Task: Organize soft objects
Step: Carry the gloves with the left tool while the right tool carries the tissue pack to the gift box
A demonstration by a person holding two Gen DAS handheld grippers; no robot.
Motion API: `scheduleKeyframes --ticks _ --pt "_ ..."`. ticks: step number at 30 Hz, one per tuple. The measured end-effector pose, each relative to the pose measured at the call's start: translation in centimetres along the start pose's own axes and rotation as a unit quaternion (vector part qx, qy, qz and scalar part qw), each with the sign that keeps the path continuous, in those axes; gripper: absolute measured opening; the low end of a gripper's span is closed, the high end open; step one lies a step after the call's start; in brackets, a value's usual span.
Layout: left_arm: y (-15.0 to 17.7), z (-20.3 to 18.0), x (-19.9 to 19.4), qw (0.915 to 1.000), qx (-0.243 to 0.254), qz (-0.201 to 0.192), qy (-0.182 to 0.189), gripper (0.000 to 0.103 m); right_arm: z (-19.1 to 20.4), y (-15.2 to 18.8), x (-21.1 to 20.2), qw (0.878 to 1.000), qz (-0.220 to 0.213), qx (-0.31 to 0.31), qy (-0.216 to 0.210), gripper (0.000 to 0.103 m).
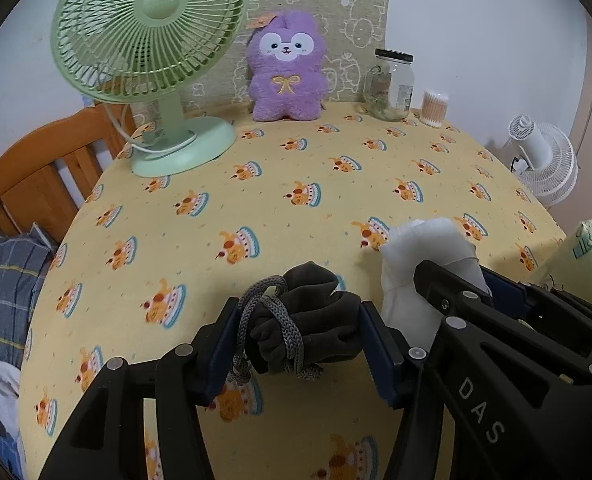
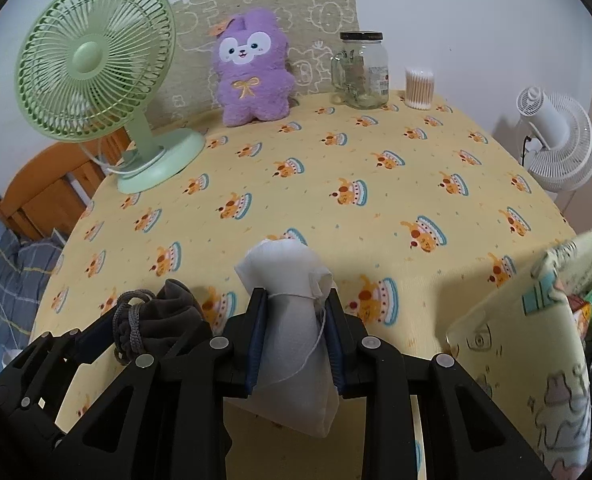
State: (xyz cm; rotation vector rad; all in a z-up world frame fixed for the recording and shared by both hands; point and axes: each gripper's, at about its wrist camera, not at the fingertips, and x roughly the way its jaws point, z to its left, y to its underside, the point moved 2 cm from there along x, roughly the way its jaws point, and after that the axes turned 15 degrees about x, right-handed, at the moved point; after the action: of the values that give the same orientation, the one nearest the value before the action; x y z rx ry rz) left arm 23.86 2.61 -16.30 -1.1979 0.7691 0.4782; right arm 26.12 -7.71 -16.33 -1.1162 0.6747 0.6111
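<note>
Left wrist view: the dark drawstring pouch (image 1: 307, 320) sits clamped in the left gripper (image 1: 296, 340) above the yellow-clothed bench (image 1: 296, 184); just beside it, the right gripper (image 2: 296, 340) pinches the white drawstring pouch (image 2: 292, 320). Both appear mid-carry; next, probably the patterned bag (image 2: 535, 340) at right, needing careful release.

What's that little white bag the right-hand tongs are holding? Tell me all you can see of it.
The white pouch looks like thin, soft fabric, plump as if stuffed. A fine white string ties its neck, with a loose end trailing down its side, and the gathered top flares above the tie. The right tongs pinch it at the neck between blue pads, and its rounded body hangs below, apparently lifted above the yellow patterned tablecloth. A dark grey drawstring pouch sits beside it.
</note>
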Motion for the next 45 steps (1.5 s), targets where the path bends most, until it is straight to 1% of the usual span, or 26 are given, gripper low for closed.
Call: scheduleKeyframes --ticks 8,16,20,30,45 --pt "1.6 -0.6 -2.3 0.9997 -0.011 -0.008 -0.019 0.06 -0.1 1.4 -1.9 1.0 -0.005 -0.015 -0.004 0.031" --pt "2.6 -1.4 -4.3 0.9994 -0.021 -0.017 -0.021 0.059 -0.3 2.6 -4.3 0.999 -0.017 -0.032 -0.01 0.031" --pt "3.0 -1.7 -5.6 0.9991 -0.023 -0.019 -0.03 0.059 -0.5 3.1 -5.4 0.999 -0.019 -0.033 -0.017 0.031" --pt "2.9 -2.2 -9.7 0.9968 -0.029 -0.045 -0.059 0.059 -0.3 3.5 -9.4 0.997 -0.044 -0.046 -0.031 0.031" --pt "1.7 -2.8 -15.3 0.9928 -0.029 -0.094 -0.068 0.059 -0.1 2.7 -15.5 0.994 -0.094 -0.047 -0.042 0.031"
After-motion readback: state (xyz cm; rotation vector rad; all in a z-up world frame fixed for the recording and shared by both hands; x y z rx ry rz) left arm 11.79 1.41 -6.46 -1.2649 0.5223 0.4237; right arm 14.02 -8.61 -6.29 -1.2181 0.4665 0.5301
